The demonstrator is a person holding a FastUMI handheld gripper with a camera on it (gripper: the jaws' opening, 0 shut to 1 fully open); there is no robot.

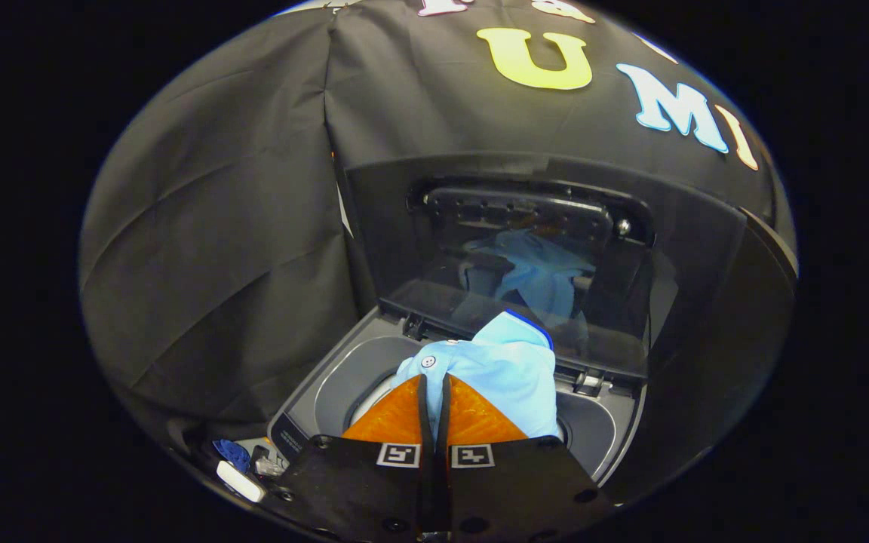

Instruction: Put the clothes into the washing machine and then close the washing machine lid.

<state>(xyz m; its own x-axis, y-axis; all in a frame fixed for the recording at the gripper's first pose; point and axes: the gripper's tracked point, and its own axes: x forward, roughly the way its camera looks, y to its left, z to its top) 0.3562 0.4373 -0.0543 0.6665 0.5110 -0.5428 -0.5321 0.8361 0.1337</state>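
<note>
A light blue shirt [498, 366] with white buttons and a dark blue collar edge hangs just ahead of my orange fingers [397, 418], over the round drum opening of the grey top-load washing machine [344, 377]. My gripper [434, 385] is shut on the shirt, the fingertips pressed together with cloth pinched between them. The washer's dark lid [525, 249] stands upright behind the opening, and its glass reflects the blue shirt. The lower part of the shirt is hidden behind my fingers.
Black booth cloth [223, 249] drapes to the left of and behind the washer. A small blue thing [232, 452] and a white thing [240, 481] lie by the washer's near left corner. The washer's control strip [287, 437] runs along its near left rim.
</note>
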